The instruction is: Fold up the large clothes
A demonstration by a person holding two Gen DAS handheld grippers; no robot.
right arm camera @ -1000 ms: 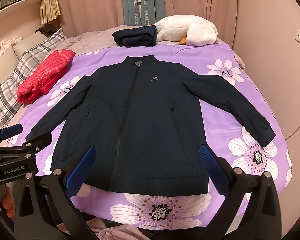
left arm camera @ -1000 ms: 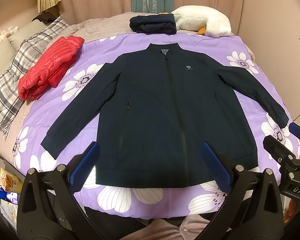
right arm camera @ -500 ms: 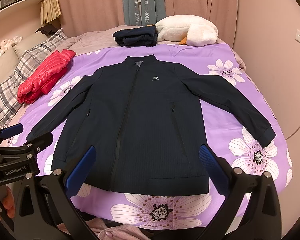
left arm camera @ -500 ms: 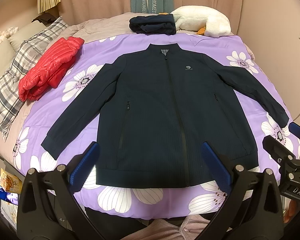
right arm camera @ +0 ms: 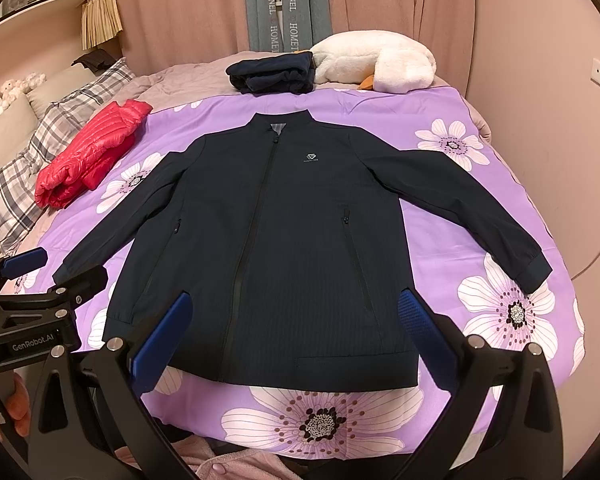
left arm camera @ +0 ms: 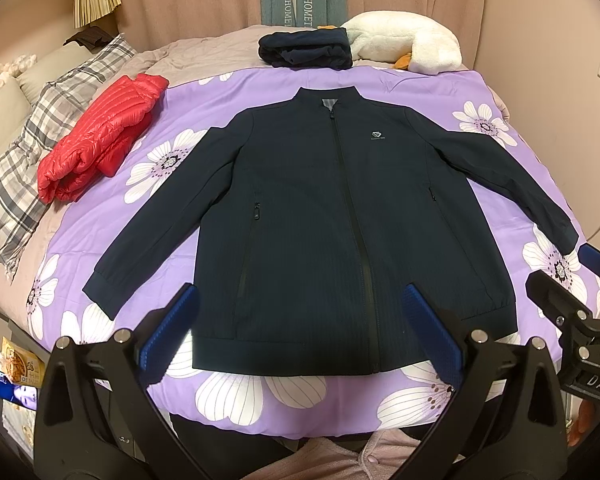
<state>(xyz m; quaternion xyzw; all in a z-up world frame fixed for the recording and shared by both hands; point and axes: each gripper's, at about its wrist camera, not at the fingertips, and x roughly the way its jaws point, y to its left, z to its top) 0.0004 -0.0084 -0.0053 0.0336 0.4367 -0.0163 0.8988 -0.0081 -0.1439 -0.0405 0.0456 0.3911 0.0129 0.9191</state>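
A dark navy zip jacket [left arm camera: 324, 216] [right arm camera: 284, 232] lies flat and face up on the purple flowered bedspread [left arm camera: 204, 112] [right arm camera: 440, 224], zipped, collar far from me, both sleeves spread out to the sides. My left gripper [left arm camera: 300, 328] hangs open above the jacket's near hem, nothing between its blue pads. My right gripper [right arm camera: 296, 332] is open too, over the hem's right half. Each gripper shows at the edge of the other's view.
A folded red puffer jacket [left arm camera: 100, 136] lies at the left by plaid pillows [left arm camera: 28, 160]. A folded dark garment [left arm camera: 306, 52] and a white plush toy [left arm camera: 412, 44] sit at the far end. A wall stands close on the right.
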